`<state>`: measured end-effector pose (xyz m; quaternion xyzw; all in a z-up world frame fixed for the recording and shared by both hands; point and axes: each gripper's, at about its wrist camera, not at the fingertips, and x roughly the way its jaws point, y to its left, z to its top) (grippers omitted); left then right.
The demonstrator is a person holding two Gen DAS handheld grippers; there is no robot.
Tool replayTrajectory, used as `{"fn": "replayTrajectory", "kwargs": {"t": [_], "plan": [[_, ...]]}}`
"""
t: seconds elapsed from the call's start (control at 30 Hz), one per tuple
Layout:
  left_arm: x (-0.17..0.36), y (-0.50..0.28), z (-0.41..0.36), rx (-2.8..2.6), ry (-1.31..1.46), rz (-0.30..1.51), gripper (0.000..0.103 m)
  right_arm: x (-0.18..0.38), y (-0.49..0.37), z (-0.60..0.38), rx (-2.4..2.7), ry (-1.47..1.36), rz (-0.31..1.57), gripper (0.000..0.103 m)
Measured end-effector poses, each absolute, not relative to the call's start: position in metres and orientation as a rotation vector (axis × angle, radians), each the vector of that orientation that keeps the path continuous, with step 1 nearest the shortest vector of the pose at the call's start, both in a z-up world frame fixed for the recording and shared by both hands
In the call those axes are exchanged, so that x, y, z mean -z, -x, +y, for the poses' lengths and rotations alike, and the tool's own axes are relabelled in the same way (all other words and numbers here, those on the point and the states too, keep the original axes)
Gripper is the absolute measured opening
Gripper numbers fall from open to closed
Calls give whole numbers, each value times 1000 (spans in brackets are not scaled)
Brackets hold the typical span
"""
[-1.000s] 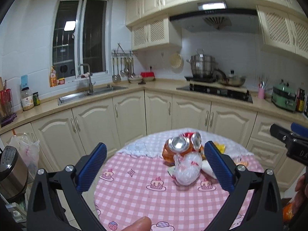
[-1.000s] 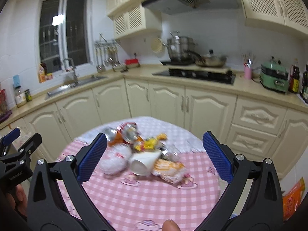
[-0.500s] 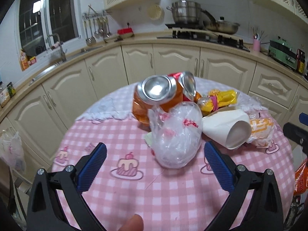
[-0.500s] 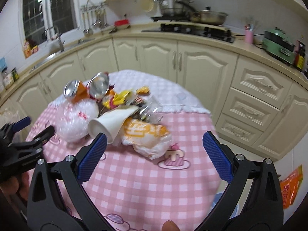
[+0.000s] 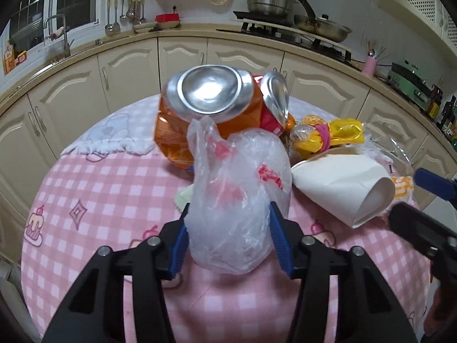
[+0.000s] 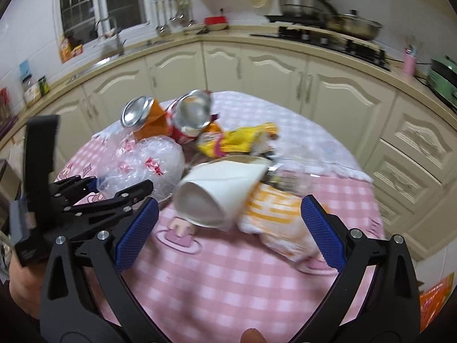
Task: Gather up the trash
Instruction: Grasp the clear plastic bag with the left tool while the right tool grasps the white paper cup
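Observation:
A pile of trash lies on a round table with a pink checked cloth (image 5: 94, 200). My left gripper (image 5: 228, 243) is shut on a crumpled clear plastic bag (image 5: 237, 200), which also shows in the right wrist view (image 6: 148, 165). Behind the bag lie a crushed orange can (image 5: 200, 108) and a red can (image 5: 271, 105). A white paper cup (image 6: 217, 194) lies on its side in front of my right gripper (image 6: 225, 228), which is open and empty. An orange-and-white wrapper (image 6: 280, 220) lies beside its right finger. Yellow wrappers (image 6: 240, 140) lie behind the cup.
Cream kitchen cabinets (image 6: 257, 68) and a counter curve behind the table, with a sink (image 5: 57, 40) at left and a stove with pots (image 5: 285, 8) at right. The left gripper's body (image 6: 85, 200) shows close to my right gripper's left finger.
Both grippers moved forward and down to the pile. The left gripper closed from wide open onto the plastic bag. The right gripper stayed open and came up to the paper cup.

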<state>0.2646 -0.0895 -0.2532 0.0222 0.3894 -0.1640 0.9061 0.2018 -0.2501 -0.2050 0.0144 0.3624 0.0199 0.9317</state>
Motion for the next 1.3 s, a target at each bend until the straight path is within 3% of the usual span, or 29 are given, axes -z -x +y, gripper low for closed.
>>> {"fn": "replayTrajectory", "kwargs": {"t": [0.13, 0.23, 0.83, 1.3], "plan": [[253, -254, -75, 336, -19, 807, 50, 218, -226, -235, 7, 38, 789, 97], [252, -246, -64, 337, -1, 807, 48, 227, -235, -231, 19, 56, 811, 76], [234, -196, -19, 310, 89, 761, 43, 188, -164, -236, -82, -48, 696, 75], [193, -153, -45, 404, 108, 677, 41, 145, -94, -292, -91, -156, 558, 75]]}}
